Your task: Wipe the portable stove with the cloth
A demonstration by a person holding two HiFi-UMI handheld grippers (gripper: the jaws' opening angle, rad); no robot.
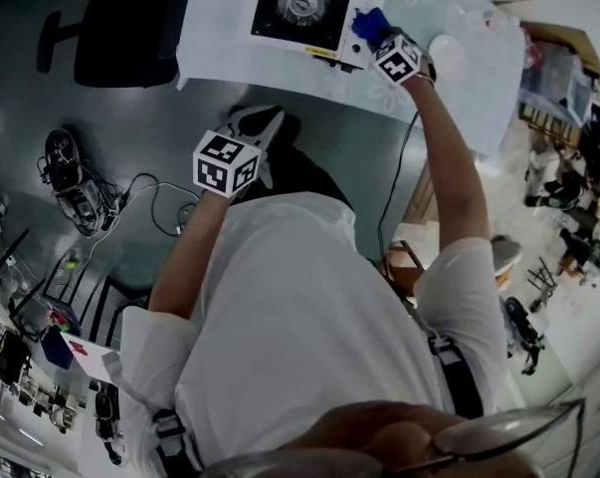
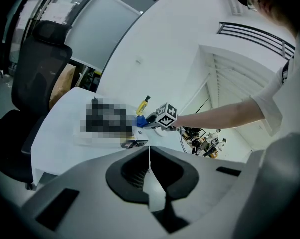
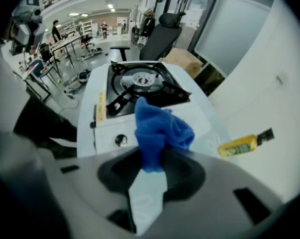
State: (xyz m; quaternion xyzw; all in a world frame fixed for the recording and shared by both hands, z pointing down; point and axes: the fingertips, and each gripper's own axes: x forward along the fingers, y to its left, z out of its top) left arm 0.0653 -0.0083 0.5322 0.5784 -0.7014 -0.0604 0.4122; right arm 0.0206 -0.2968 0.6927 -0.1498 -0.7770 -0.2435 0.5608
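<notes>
The portable stove (image 1: 304, 10) is white with a black burner top and sits on the white table (image 1: 459, 98). In the right gripper view the stove (image 3: 140, 91) lies just ahead, its knob facing me. My right gripper (image 1: 379, 40) is shut on a blue cloth (image 3: 159, 133), which hangs bunched at the stove's near right corner (image 1: 369, 25). My left gripper (image 1: 260, 127) is off the table's near edge, above the floor, its jaws closed on nothing. From the left gripper view the right gripper (image 2: 157, 121) and blue cloth (image 2: 141, 121) show beside the stove, which is under a mosaic patch.
A yellow bottle (image 3: 242, 144) lies on the table right of the stove. A black office chair (image 1: 120, 28) stands at the table's far left side. Cables and equipment (image 1: 76, 192) lie on the floor to the left. A round white disc (image 1: 447, 53) rests on the table.
</notes>
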